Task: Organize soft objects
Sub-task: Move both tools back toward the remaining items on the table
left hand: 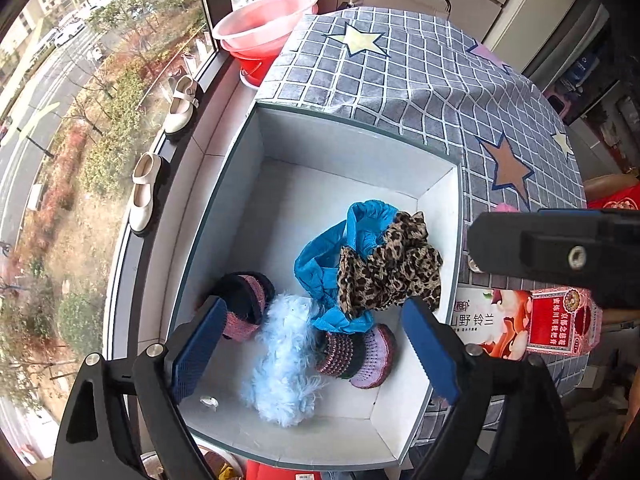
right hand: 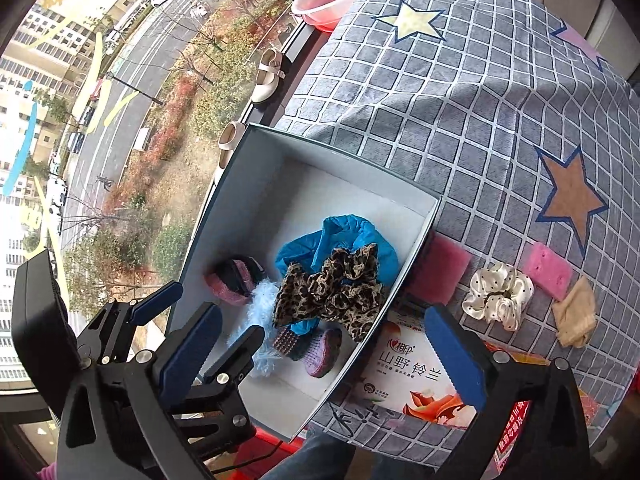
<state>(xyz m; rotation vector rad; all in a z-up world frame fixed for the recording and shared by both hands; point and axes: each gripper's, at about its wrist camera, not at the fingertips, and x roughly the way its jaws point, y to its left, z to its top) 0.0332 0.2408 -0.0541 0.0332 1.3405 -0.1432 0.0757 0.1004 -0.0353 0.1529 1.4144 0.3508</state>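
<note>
- At your eleven o'clock, two cream strap shoes (left hand: pixel 160 160) sit on the windowsill.
- At twelve, stacked translucent pink plastic basins (left hand: pixel 264 26).
- Everything rests on grey checked star-print tablecloth (right hand: pixel 460 120).

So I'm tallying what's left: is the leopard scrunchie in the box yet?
In. The leopard scrunchie lies on the blue cloth inside the box.

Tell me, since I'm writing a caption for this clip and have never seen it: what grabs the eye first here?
The open white cardboard box at the table's window edge, holding a leopard-print fabric scrunchie on top of a crumpled bright blue plastic cover, with a fluffy pale blue scrunchie in front of them. Next, the grey grid-patterned tablecloth with stars; a white polka-dot satin scrunchie lies on it, right of the box.
</note>
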